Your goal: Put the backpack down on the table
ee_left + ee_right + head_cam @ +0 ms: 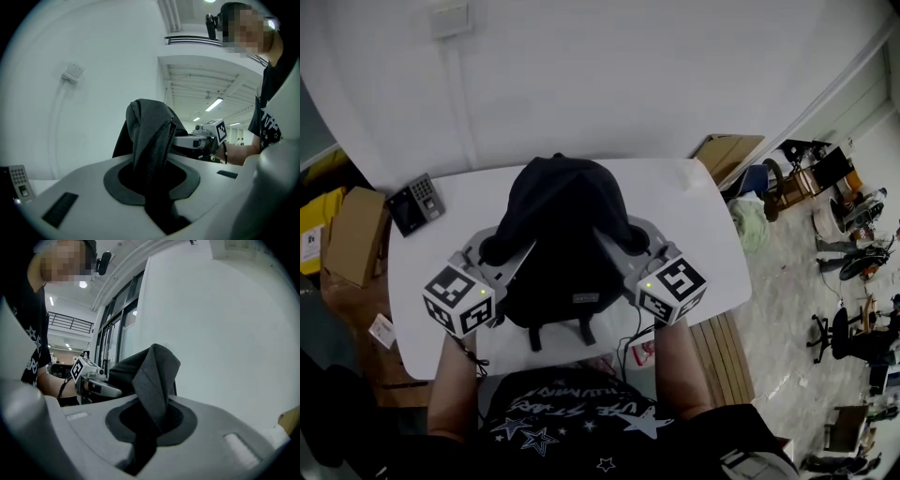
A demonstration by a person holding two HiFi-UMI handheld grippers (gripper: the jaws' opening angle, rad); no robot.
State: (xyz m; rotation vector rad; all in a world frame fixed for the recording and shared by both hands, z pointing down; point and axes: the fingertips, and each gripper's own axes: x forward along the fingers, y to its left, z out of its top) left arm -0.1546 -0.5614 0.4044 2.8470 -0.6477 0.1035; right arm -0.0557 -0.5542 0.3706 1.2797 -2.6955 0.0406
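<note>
Both tools are pinching fabric: the left gripper (153, 185) is clamped on a fold of the black backpack (567, 234), and the right gripper (149, 427) nips another fold. The bag stands upright over the middle of the white table (712, 253), with its straps trailing past the near edge. There's bare tabletop to left and right. A keypad terminal (416, 202) sits at the far-left corner, and the wall (628, 75) is close behind.

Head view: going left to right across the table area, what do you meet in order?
cardboard box → keypad device → left tool → backpack → right tool
</note>
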